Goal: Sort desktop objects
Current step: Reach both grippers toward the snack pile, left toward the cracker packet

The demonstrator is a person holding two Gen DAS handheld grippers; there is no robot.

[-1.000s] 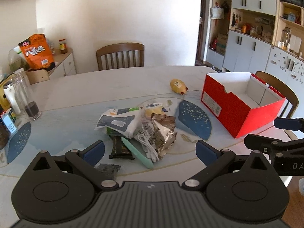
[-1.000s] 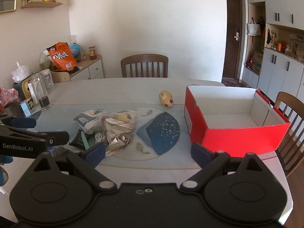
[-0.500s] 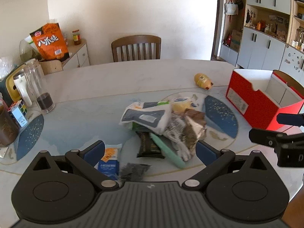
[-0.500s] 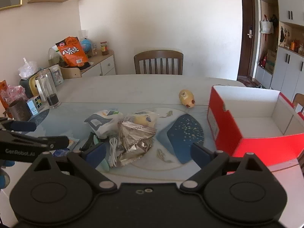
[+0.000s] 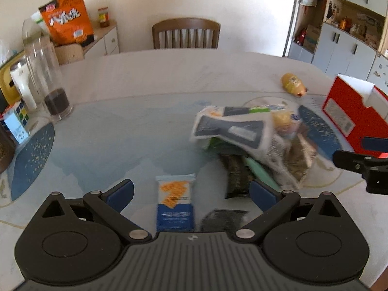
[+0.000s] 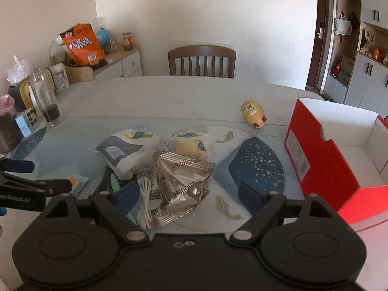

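On the table (image 6: 169,97), a pile of snack packets (image 6: 155,160) lies left of the red box (image 6: 322,169). The left gripper (image 5: 191,194), jaws spread, hovers over a blue cracker packet (image 5: 175,201). The right gripper (image 6: 188,194), also spread, holds nothing.

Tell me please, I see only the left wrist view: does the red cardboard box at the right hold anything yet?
Observer: No. In the right wrist view the red cardboard box shows a bare white inside, and nothing lies in it.
Operator: Does the right gripper carry something?
Observer: The right gripper is open and holds nothing. A crumpled silver foil packet lies on the table ahead of it.
Operator: Is there anything thin in the pile?
Observer: Yes, a coiled white cable lies at the left edge of the silver packet.
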